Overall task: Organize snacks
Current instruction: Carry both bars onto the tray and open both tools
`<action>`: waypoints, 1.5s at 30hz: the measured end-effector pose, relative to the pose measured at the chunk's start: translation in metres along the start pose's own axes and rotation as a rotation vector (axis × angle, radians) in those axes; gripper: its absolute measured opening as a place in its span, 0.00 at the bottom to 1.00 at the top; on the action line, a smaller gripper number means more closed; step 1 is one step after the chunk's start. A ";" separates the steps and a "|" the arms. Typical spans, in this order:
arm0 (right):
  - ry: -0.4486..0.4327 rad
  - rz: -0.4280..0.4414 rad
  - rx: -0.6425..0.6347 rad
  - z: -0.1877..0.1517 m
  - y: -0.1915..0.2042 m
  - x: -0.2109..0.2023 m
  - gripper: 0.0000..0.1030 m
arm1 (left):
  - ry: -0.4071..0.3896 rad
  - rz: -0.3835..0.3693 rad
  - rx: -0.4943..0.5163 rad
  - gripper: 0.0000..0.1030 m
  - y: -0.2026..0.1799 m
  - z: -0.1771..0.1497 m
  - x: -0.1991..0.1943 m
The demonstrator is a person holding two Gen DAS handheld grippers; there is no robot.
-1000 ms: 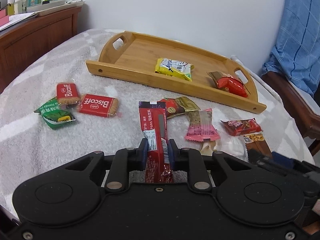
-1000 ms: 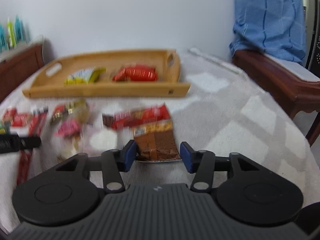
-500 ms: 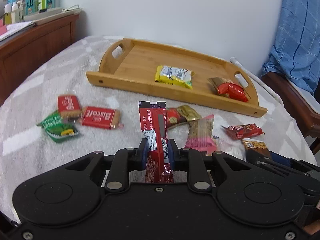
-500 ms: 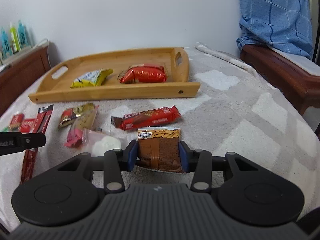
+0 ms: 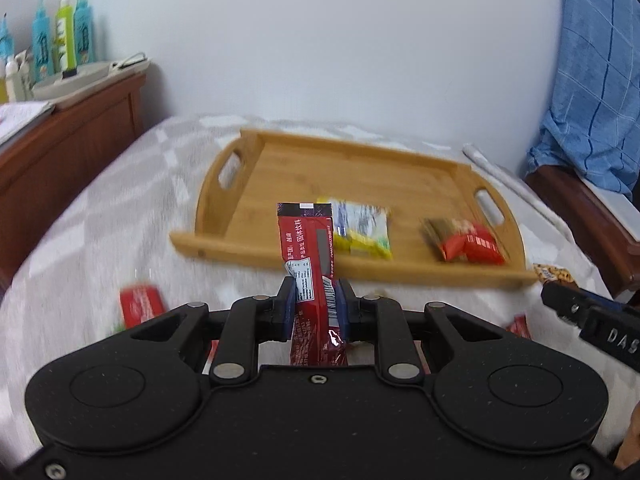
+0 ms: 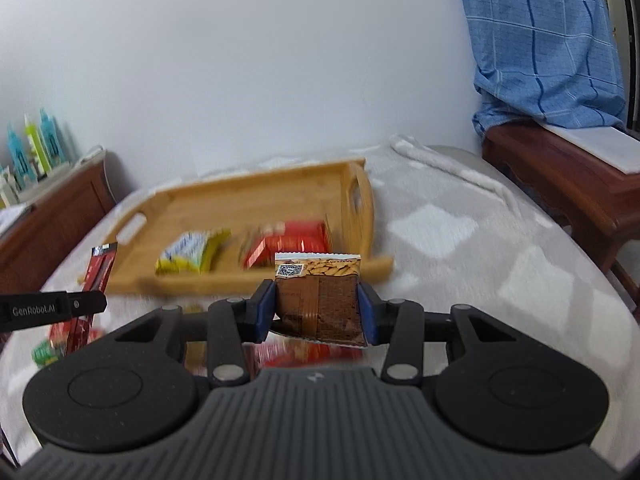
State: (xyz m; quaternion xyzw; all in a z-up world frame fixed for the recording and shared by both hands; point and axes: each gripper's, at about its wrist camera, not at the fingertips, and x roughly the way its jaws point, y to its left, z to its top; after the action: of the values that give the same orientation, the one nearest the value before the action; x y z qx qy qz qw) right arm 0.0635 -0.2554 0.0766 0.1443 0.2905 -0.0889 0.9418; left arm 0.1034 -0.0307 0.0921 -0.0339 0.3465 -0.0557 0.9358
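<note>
My left gripper [image 5: 316, 304] is shut on a long red snack stick [image 5: 310, 256], held upright above the grey blanket. In the right wrist view my right gripper [image 6: 316, 308] is shut on a brown almond snack packet [image 6: 318, 296], lifted off the blanket. Ahead lies the wooden tray [image 5: 280, 172] [image 6: 240, 200], holding a yellow packet [image 5: 362, 230] [image 6: 192, 250] and a red packet [image 5: 468, 244] [image 6: 292, 240]. The right gripper's finger shows at the left view's right edge [image 5: 592, 320]; the left gripper with its red stick [image 6: 98, 276] shows at the right view's left.
Loose snacks stay on the blanket: a red biscuit packet [image 5: 140, 306] at the left and a green one [image 6: 46, 352]. A wooden cabinet [image 5: 60, 148] with bottles [image 5: 60, 40] stands left. A wooden chair [image 6: 560, 184] draped with blue cloth [image 6: 540, 40] stands right.
The right gripper's jaws closed on the brown almond packet. Both grippers rose with their snacks and came nearer the tray, so the loose snacks have dropped low in both views.
</note>
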 end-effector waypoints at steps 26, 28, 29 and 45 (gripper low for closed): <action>0.128 0.071 0.110 0.086 -0.012 0.176 0.46 | 0.075 0.041 0.116 0.19 0.021 0.097 0.160; 0.138 0.070 0.115 0.083 -0.013 0.181 0.46 | 0.083 0.038 0.121 0.19 0.020 0.093 0.167; 0.143 0.069 0.113 0.082 -0.013 0.184 0.46 | 0.084 0.034 0.128 0.19 0.018 0.092 0.170; 0.150 0.030 0.026 0.073 -0.002 0.195 0.46 | 0.082 0.005 0.176 0.19 -0.008 0.075 0.176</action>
State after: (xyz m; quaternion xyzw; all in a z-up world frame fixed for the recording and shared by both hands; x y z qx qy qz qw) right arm 0.2605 -0.2970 0.0221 0.1669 0.3569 -0.0674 0.9166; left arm 0.2846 -0.0596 0.0363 0.0518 0.3784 -0.0848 0.9203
